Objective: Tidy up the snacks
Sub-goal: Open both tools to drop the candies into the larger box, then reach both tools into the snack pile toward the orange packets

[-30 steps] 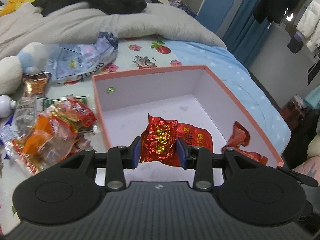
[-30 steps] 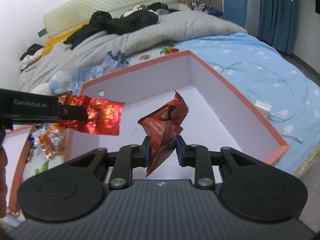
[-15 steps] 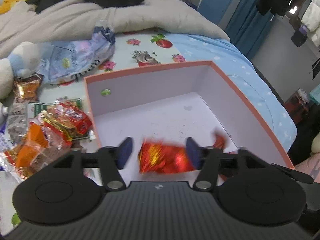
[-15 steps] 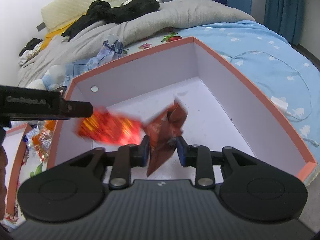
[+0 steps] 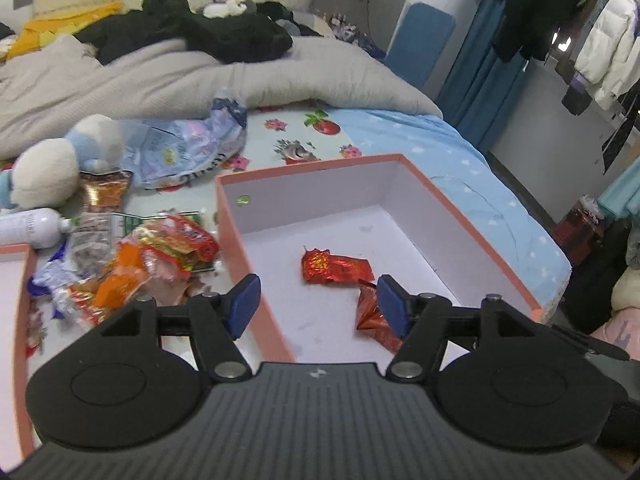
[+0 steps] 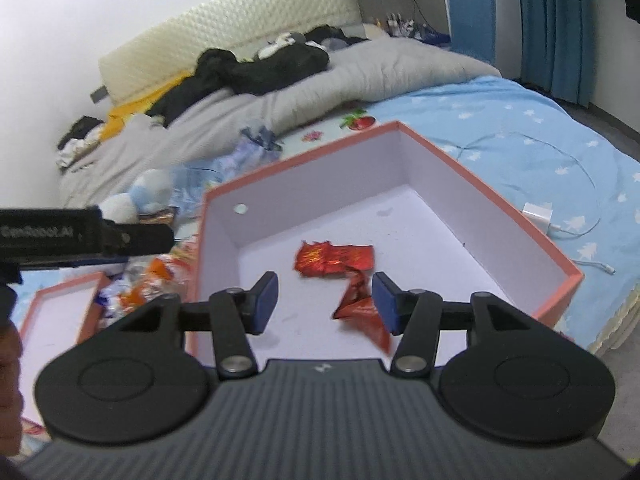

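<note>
Two red snack packets (image 5: 336, 266) lie in the box (image 5: 472, 216) (touching).

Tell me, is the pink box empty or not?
Not empty: two red foil snack packets lie on the white floor of the pink box.

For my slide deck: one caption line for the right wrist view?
Open right gripper above pink box holding two red snack packets, jaws opening.

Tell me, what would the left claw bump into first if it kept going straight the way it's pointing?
Probably the white floor of the orange box, near the shiny red snack packet. The left claw is open and empty; depth is hard to judge.
</note>
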The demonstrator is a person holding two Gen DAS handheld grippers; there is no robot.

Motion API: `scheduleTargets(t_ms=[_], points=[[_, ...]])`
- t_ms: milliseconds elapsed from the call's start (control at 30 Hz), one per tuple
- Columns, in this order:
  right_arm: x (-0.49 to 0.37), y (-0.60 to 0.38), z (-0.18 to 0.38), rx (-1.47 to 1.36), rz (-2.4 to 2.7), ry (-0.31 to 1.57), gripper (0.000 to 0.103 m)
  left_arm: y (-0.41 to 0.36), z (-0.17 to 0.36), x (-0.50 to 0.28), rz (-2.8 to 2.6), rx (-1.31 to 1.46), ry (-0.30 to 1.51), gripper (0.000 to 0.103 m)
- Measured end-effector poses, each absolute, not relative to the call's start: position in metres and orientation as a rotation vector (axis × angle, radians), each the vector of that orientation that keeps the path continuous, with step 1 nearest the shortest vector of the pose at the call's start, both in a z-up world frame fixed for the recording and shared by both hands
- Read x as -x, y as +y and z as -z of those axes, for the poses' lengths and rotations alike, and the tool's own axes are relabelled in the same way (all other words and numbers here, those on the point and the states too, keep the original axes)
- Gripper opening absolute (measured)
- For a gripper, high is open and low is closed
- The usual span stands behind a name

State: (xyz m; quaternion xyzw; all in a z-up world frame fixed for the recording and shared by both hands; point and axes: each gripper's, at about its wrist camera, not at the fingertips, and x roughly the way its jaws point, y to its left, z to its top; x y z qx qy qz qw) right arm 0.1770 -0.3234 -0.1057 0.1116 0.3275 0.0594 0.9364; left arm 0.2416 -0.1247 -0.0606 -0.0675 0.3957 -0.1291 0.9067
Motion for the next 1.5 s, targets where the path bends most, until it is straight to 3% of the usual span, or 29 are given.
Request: scheduleTargets(t_ms=[367, 800, 1500], points=[[-0.116, -0.299, 0.077, -0.201, -0.182, 0.58, 0.055, -0.089, 0.026, -0.146, 0.198, 0.152, 0.714, 0.069], [-0.066, -0.264, 0.076, -0.155, -0.293, 0.536, 0.055, -0.047, 0.025, -0.06, 0.079, 0.203, 0.679, 0.069], [-0.046, -0.224, 0.103, -0.079, -0.407, 0.548, 0.055, 0.009, 0.069, -0.025, -0.024, 0.319, 0.756, 0.069]])
